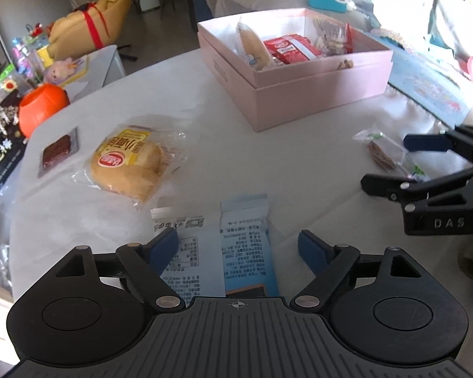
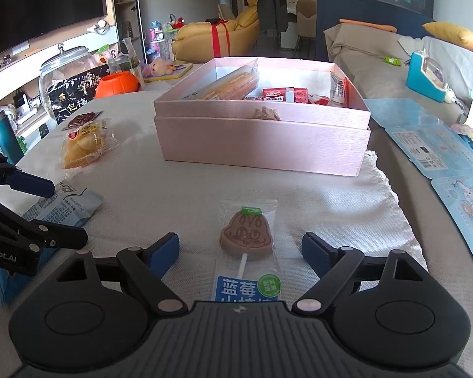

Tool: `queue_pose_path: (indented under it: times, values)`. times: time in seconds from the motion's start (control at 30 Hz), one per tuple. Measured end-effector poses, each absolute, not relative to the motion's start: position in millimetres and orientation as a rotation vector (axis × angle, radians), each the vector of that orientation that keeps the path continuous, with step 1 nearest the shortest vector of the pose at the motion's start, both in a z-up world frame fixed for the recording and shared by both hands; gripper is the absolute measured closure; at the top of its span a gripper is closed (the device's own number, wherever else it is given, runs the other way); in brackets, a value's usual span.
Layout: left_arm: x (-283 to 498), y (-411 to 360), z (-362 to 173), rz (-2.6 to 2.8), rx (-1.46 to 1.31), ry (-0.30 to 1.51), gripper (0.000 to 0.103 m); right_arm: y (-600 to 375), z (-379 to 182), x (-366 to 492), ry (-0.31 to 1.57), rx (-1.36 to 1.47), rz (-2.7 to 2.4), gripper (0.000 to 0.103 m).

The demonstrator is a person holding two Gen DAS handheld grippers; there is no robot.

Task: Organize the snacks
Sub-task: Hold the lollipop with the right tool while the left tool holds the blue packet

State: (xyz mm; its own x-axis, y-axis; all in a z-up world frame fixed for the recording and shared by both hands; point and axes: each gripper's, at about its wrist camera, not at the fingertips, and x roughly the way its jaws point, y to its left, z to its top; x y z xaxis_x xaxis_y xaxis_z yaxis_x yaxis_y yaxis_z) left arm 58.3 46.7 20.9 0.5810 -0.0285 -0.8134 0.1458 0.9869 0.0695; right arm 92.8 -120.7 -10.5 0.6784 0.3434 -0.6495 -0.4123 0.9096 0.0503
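Note:
A pink open box [image 1: 315, 94] [image 2: 261, 148] on the white cloth holds several snacks, among them a red packet [image 1: 290, 48]. My left gripper [image 1: 238, 245] is open and straddles a blue-and-white printed packet [image 1: 246, 236] [image 2: 69, 208] without its pads touching it. My right gripper [image 2: 239, 245] is open too, either side of a wrapped brown lollipop [image 2: 246, 233] [image 1: 384, 154]. Each gripper shows in the other's view: the right one [image 1: 403, 163] at the right edge, the left one [image 2: 53, 212] at the left edge. A wrapped yellow bread [image 1: 132, 160] [image 2: 85, 145] and a small dark red packet [image 1: 58, 152] [image 2: 82, 119] lie to the left.
An orange pumpkin pot [image 1: 42, 107] [image 2: 118, 85], a black bag [image 1: 3, 151] and a glass jar [image 2: 66, 75] crowd the table's left edge. Blue printed sheets [image 2: 451, 157] lie to the right of the box. A sofa [image 2: 378, 60] stands behind.

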Motion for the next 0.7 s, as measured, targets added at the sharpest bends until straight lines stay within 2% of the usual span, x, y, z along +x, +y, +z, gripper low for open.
queue_pose_path:
  times: [0.17,0.4,0.53,0.7]
  values:
    - [61,60,29,-0.046,0.124,0.926,0.025,-121,-10,93,0.708,-0.103,0.425,0.017]
    - [71,80,20,0.014,0.105,0.971,0.023,-120,-10,93,0.708,-0.104,0.425,0.017]
    - [74,92,16,0.019,0.038,0.960,0.018,-120,-10,92,0.708,-0.104,0.425,0.017]
    - [70,99,15,0.023,0.012,0.940,0.018,-120,-11,93,0.708,-0.106,0.426,0.016]
